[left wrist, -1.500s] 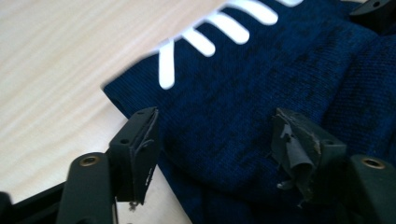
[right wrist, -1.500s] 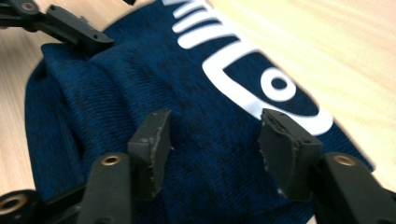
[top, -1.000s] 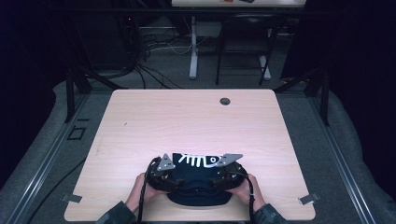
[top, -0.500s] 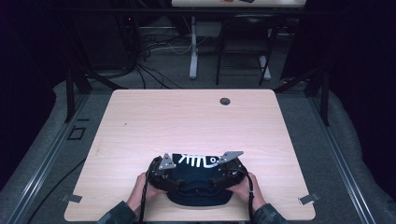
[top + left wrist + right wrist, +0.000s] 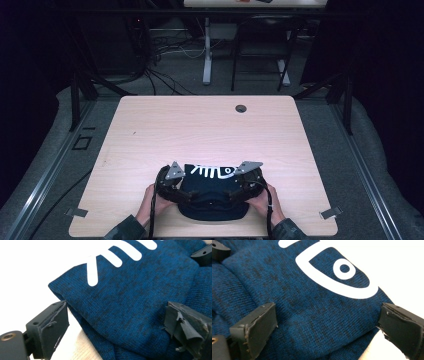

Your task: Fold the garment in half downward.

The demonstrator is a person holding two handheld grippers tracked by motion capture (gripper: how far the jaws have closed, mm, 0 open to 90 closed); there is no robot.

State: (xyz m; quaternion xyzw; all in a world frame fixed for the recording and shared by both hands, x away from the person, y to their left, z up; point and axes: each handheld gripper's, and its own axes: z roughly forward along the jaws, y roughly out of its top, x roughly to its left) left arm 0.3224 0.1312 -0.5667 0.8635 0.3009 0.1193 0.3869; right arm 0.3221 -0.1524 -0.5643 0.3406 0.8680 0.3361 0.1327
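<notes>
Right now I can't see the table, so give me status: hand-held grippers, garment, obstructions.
Left hand-held gripper and right hand-held gripper open, jaws just opened, straddling cloth. Folded blue garment lies at near table edge. Nothing in the way.

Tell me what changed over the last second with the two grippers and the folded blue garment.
Both the left hand-held gripper and right hand-held gripper have just been opening their jaws, which now stand wide with the blue garment between them, unpinched. The hands, the garment and the table stayed where they were.
</notes>
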